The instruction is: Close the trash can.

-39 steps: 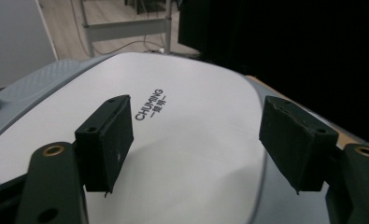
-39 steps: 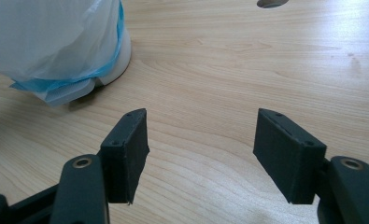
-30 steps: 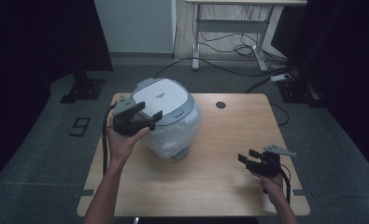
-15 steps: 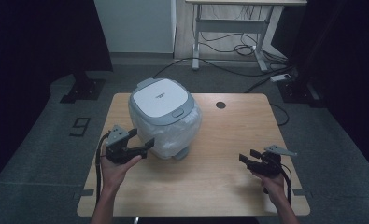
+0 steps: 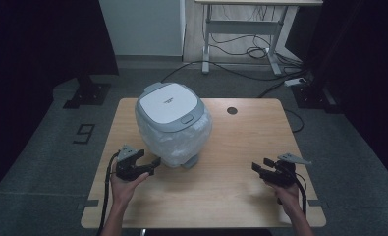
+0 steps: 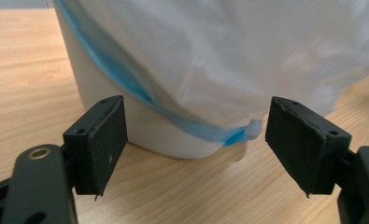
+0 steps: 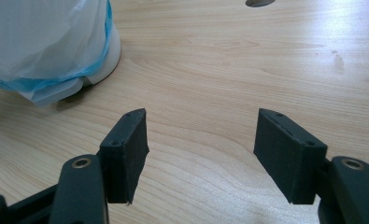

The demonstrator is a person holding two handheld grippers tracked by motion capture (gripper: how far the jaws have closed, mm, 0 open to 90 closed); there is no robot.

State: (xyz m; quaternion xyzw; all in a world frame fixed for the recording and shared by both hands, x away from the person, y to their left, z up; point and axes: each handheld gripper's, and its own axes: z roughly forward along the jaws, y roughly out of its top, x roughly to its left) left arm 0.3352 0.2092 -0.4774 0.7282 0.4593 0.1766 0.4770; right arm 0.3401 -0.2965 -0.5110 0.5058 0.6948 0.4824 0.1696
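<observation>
rice cooker: white body, grey lid (image 5: 169, 105), wrapped in a clear plastic bag (image 5: 181, 142); stands on the table straight ahead of the left jaws, close, not touching them
left gripper: (image 5: 152, 163) held low over the table by the left hand (image 5: 125, 182); jaws spread wide, nothing between them
left gripper view: cooker base (image 6: 140, 126) and bag (image 6: 247, 60) loom just beyond the jaw tips; blue bag edge (image 6: 205, 133) hangs between the jaws' line of sight
right gripper: (image 5: 257, 167) in the right hand (image 5: 285, 194); jaws spread, nothing gripped; bare wood between them
right gripper view: cooker foot and bag corner (image 7: 46, 65) well ahead and off to the left of the jaws
in the way: nothing between the left jaws and the cooker; bag covers the cooker sides
hard to tell: lid print unreadable; cooker top cut off in both gripper views; bag contents blurred
table: light wood (image 5: 240, 142), round cable hole (image 5: 232, 110) far ahead of the right jaws
room: grey carpet floor (image 5: 49, 147), floor marker reading 9 (image 5: 85, 132), second desk frame (image 5: 240, 34) with loose cables (image 5: 250, 51) behind, dark curtains either side
cables: black lead (image 5: 105, 196) trails back from the left gripper
</observation>
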